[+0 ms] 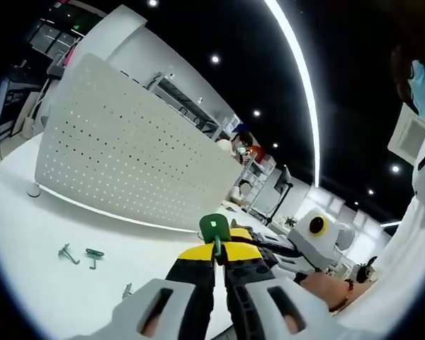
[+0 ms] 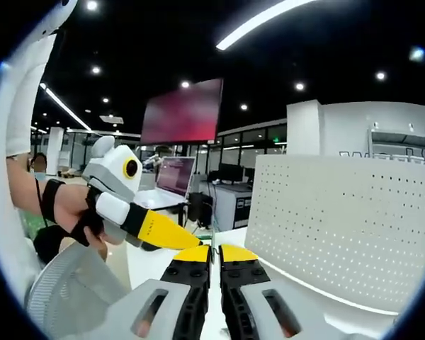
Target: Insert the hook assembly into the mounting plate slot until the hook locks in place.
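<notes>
My left gripper (image 1: 215, 249) is shut on the hook assembly (image 1: 214, 227), a green plastic piece on a thin metal stem that stands up between the yellow tips. The white perforated mounting plate (image 1: 127, 156) stands upright on the table behind it, apart from the hook. My right gripper (image 1: 249, 239) comes in from the right, with its yellow tip close beside the green piece. In the right gripper view, my right gripper (image 2: 214, 253) has its jaws pressed together; a sliver of green shows just above them. The left gripper's yellow jaw (image 2: 166, 230) reaches those tips, and the mounting plate (image 2: 340, 227) stands to the right.
Three loose metal hooks (image 1: 69, 253) (image 1: 94, 256) (image 1: 127, 290) lie on the white table (image 1: 28, 234) in front of the plate. A person's hand (image 1: 326, 287) holds the right gripper. A red screen (image 2: 184, 110) and a laptop (image 2: 173, 177) stand further back.
</notes>
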